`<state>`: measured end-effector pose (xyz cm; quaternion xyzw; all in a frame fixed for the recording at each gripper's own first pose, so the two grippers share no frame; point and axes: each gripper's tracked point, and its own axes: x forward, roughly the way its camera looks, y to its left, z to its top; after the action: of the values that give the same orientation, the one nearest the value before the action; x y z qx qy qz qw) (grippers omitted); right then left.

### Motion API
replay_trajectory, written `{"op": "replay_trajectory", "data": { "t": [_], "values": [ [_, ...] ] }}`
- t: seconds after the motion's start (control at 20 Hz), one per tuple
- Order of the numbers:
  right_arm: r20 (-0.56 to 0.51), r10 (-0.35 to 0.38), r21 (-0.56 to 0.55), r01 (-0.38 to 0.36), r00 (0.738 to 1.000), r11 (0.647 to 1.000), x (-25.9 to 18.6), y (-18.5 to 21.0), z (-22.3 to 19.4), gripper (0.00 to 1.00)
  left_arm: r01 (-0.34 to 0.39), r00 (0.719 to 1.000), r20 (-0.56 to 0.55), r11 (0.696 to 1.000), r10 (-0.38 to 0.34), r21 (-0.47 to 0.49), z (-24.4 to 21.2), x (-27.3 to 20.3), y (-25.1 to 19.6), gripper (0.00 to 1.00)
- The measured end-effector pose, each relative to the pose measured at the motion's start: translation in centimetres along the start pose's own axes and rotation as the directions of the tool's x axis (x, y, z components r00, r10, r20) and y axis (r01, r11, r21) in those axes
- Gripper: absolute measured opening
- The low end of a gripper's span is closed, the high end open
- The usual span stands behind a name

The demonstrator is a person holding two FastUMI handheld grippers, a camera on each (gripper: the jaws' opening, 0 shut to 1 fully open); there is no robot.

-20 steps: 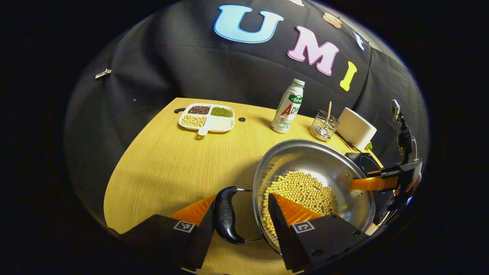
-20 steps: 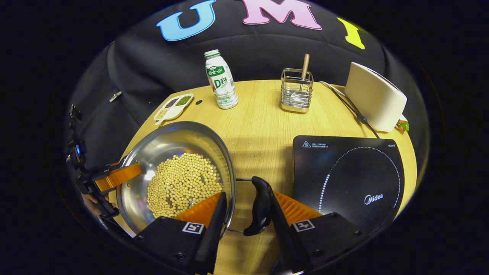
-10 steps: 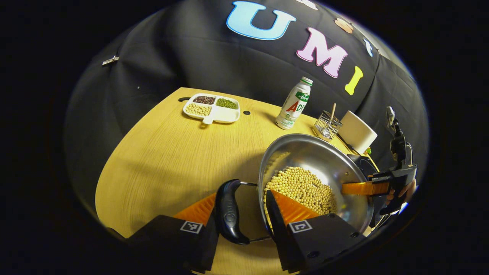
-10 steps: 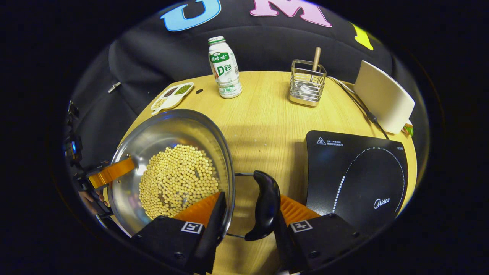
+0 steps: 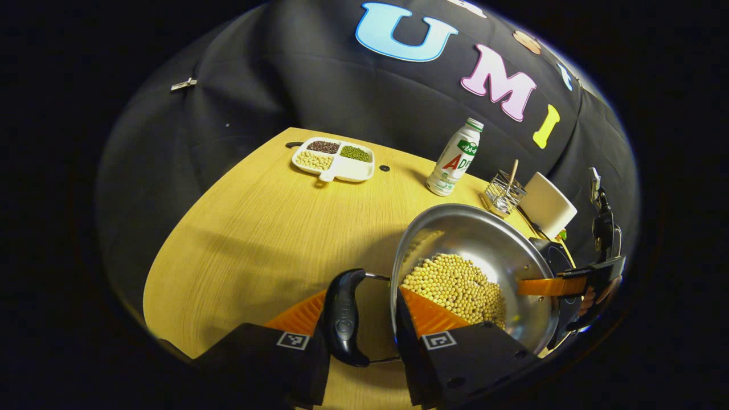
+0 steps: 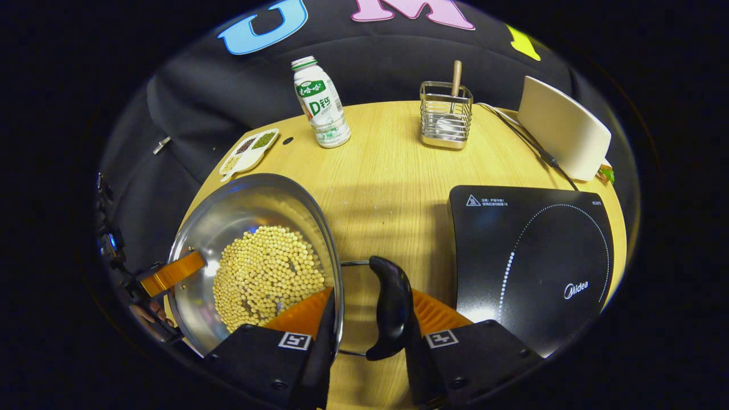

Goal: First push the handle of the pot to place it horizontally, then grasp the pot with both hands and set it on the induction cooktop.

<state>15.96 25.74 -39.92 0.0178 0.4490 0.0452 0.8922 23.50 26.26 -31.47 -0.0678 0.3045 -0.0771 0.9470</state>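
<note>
Your left gripper [image 5: 364, 327] has one finger outside the pot's black left handle [image 5: 343, 318] and the other inside the rim on the soybeans [image 5: 455, 287]; whether both press, you cannot tell. Your right gripper [image 6: 367, 319] straddles the right handle [image 6: 390, 307] likewise, one finger inside the rim. The steel pot [image 6: 239, 219] sits between them at the table's [image 6: 393, 171] near edge, beside the induction cooktop [image 6: 529, 256] at the right edge, not on it.

Warm overhead light brightens the table [image 6: 393, 171], glare glints inside the pot [image 5: 484, 245], and fisheye edges bend darkly.
</note>
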Motion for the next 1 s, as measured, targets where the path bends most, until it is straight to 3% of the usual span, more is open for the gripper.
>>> {"op": "replay_trajectory", "data": {
  "t": [0.45,0.9,0.95,1.0],
  "values": [
    [0.005,0.003,-0.01,-0.003,1.0,1.0,-6.6,-1.5,-0.3,0.57,-0.045,0.999,0.009,0.999,0.045,-0.029,0.0,-5.6,-3.6,0.55],
    [0.018,-0.012,0.011,0.012,1.0,1.0,-15.9,-8.3,-0.5,0.57,-0.026,1.0,-0.006,1.0,0.025,-0.018,-0.5,-11.0,-13.2,0.55],
    [0.027,-0.013,0.017,0.013,1.0,1.0,-16.6,-9.2,-0.2,0.62,-0.022,1.0,-0.004,1.0,0.022,-0.014,-0.3,-11.1,-14.2,0.55],
    [0.036,-0.014,0.022,0.013,0.999,1.0,-17.2,-10.0,0.0,0.57,-0.018,1.0,-0.002,1.0,0.018,-0.009,-0.2,-11.2,-15.3,0.55]
  ]
}}
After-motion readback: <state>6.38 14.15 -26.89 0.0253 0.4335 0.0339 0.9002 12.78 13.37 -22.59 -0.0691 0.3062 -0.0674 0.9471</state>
